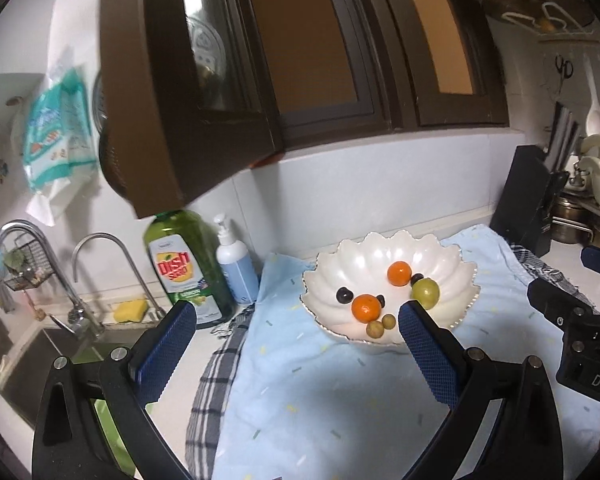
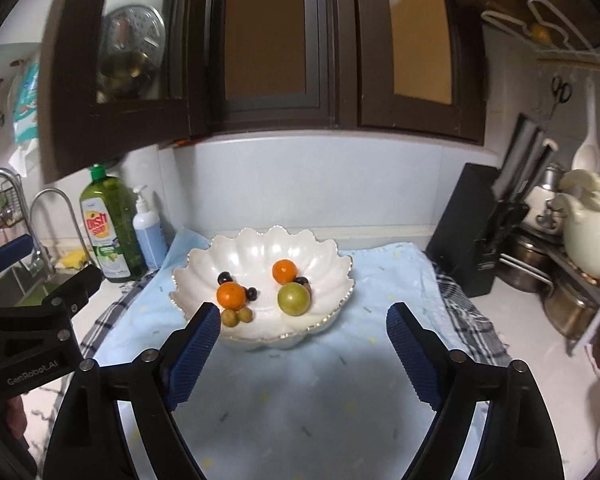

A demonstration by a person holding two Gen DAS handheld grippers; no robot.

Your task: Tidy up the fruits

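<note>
A white scalloped bowl [image 2: 260,248] [image 1: 380,252] sits on a light blue cloth [image 2: 320,400] on the counter. In it lie two oranges [image 2: 231,295] [image 2: 284,271], a green round fruit [image 2: 293,299], two small olive-coloured fruits [image 2: 236,316] and several dark berries [image 2: 224,278]. My right gripper [image 2: 302,320] is open and empty, just in front of the bowl. My left gripper [image 1: 296,320] is open and empty, in front of and left of the bowl; the near orange [image 1: 365,308] and green fruit [image 1: 425,292] show beside its right finger.
A green dish-soap bottle [image 2: 110,232] and a blue pump bottle [image 2: 148,232] stand left of the bowl, beside the sink and taps [image 1: 96,276]. A black knife block [image 2: 476,236], pots and a white teapot [image 2: 588,232] stand at the right. An open cabinet door [image 1: 160,100] hangs overhead.
</note>
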